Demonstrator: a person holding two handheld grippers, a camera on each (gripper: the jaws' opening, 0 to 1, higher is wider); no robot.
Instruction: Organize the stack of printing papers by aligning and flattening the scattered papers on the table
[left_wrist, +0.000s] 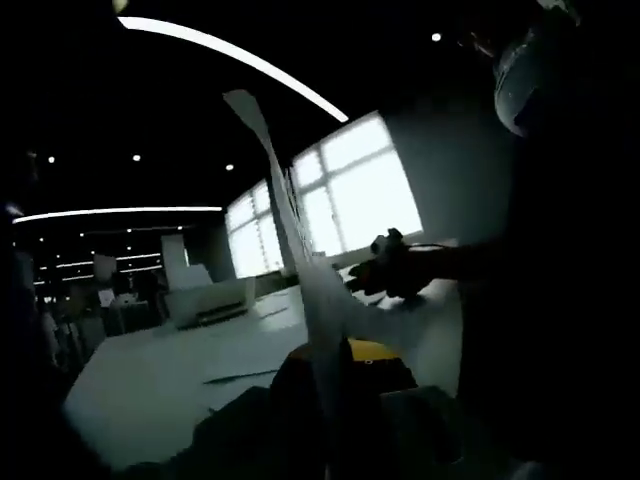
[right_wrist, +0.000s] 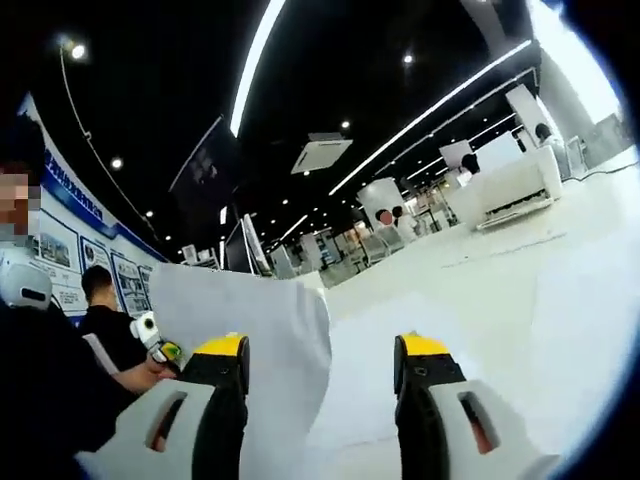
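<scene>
Nearest us, our left gripper was clamped on white printing paper sheets, holding them upright and edge-on above the white table. Our right gripper had its yellow-tipped jaws spread wide with nothing between them, the sheets curling just beside its left jaw. Farther along the table a few loose flat sheets lay unaligned, so we judged the tidying barely halfway, with squaring and flattening left.

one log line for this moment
left gripper: shut on white paper sheet, lifted | right gripper: open beside white paper | white table: more sheets
</scene>
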